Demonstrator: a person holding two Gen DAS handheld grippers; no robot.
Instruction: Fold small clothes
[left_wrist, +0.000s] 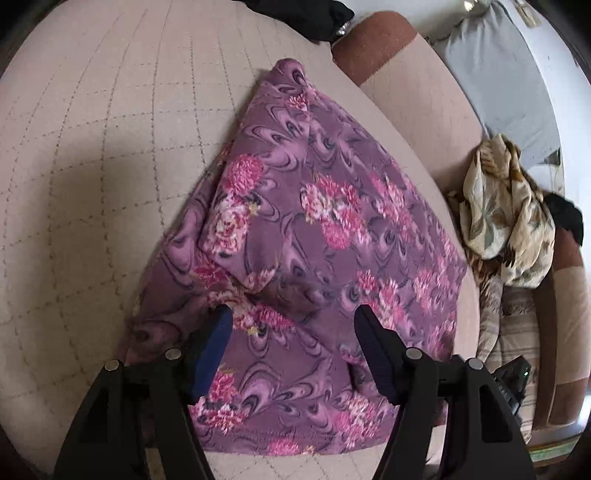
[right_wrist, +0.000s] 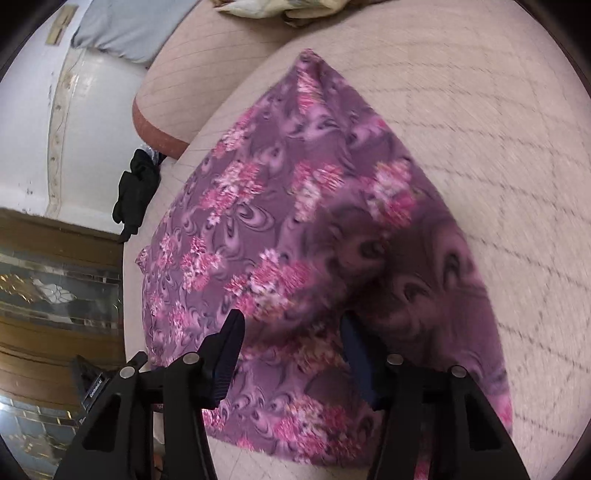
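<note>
On the quilted cushion (left_wrist: 92, 155) lies the purple floral garment (left_wrist: 314, 229), folded to a rough triangle whose wide hem reaches the cushion's near edge and whose point aims at the far edge. Both the left gripper (left_wrist: 291, 317) and the right gripper (right_wrist: 291, 325) hang over that hem with jaws apart, gripping nothing. A cream patterned cloth (left_wrist: 506, 218) sits heaped well off the cushion's side.
</note>
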